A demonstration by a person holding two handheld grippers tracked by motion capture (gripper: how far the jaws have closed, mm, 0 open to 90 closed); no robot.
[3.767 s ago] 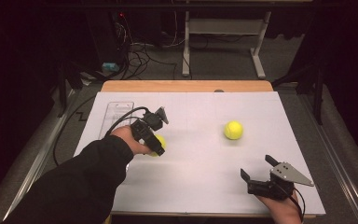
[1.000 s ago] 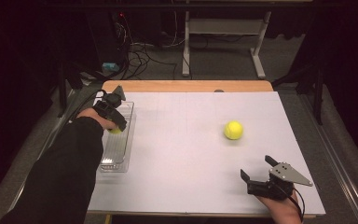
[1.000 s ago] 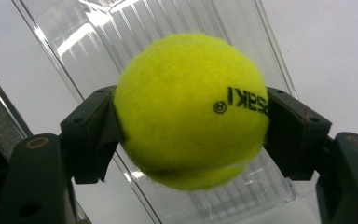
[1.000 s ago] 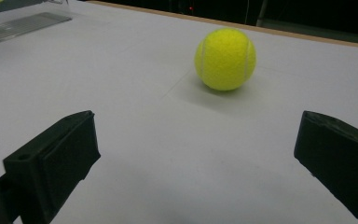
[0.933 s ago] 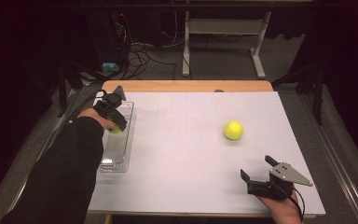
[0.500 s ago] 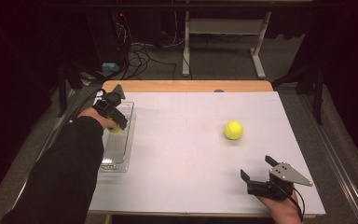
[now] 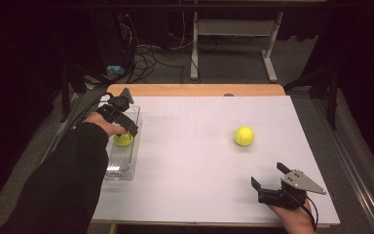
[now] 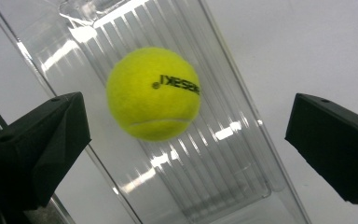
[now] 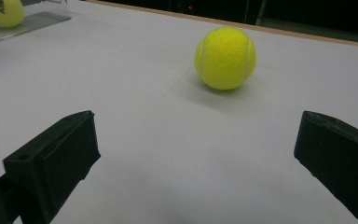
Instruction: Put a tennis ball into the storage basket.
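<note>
The left tool (image 7: 121, 113) hangs over a clear plastic tray (image 7: 129, 163) at the left edge of the table (image 7: 190, 161), its jaws spread wide and holding nothing. Between and just beyond those jaws, a tennis ball (image 8: 154, 93) sits in the tray: bright yellow-green felt, a pale curved seam low on its face, and black printed lettering that reads upside down in the left gripper view. The tray's ribbed floor glints under it. The right tool (image 7: 272, 187) rests near the table's front edge, jaws also wide apart and empty. Ahead of it, well clear of its jaws, a second tennis ball (image 9: 225, 57) of the same yellow-green felt lies on the white surface.
</note>
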